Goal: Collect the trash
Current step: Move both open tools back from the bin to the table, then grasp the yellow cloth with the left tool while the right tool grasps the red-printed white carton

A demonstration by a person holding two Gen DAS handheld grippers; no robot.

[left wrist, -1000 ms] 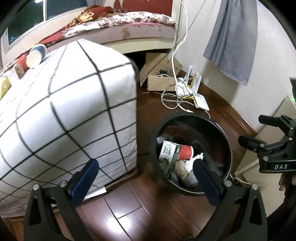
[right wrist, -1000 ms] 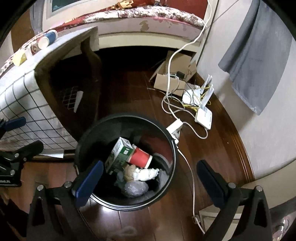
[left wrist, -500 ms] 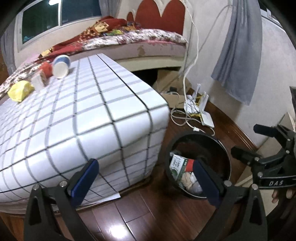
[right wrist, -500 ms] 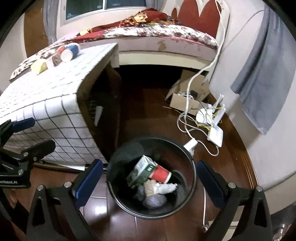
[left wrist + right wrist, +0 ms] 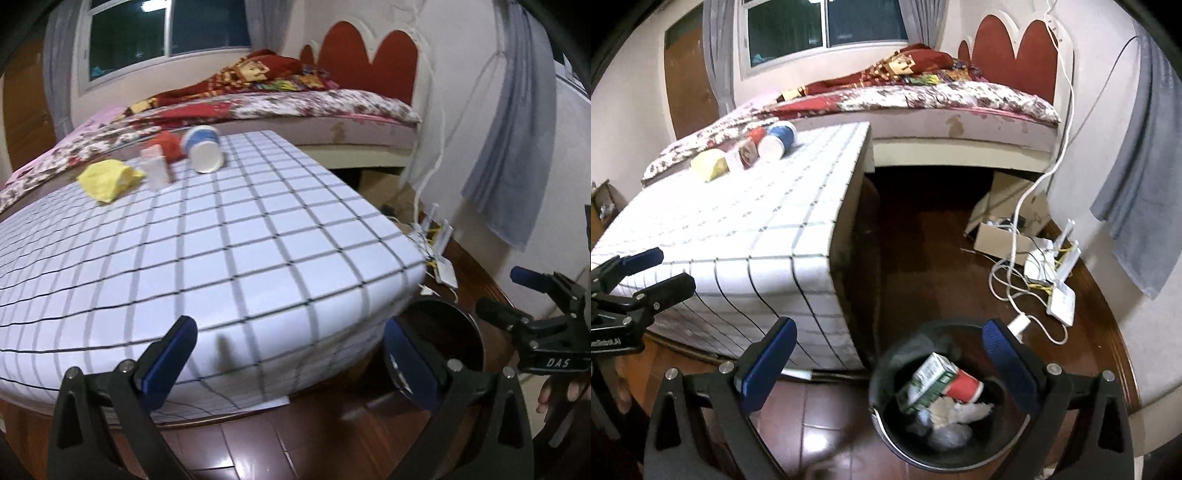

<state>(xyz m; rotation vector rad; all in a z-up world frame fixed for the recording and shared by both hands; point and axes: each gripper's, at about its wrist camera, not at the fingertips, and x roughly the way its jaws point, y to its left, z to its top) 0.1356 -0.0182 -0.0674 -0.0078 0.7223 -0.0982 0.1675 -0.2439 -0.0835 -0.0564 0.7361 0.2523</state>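
1. Four pieces of trash — yellow wrapper [image 5: 107, 179], small carton [image 5: 157, 170], red cup [image 5: 170, 144], blue cup [image 5: 203, 147] — lie far ahead of your wide-open, empty left gripper [image 5: 291, 363].
2. Only your right gripper [image 5: 890, 360], equally spread, shows the bin [image 5: 886, 424] contents directly below.
3. Both grippers have risen above the checked table [image 5: 221, 258].

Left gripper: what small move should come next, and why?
Probably reach the left gripper forward over the checked table toward the tipped paper cup. Its fingers are open and empty, and the cup, yellow wrapper and small carton lie there, not yet in the bin.
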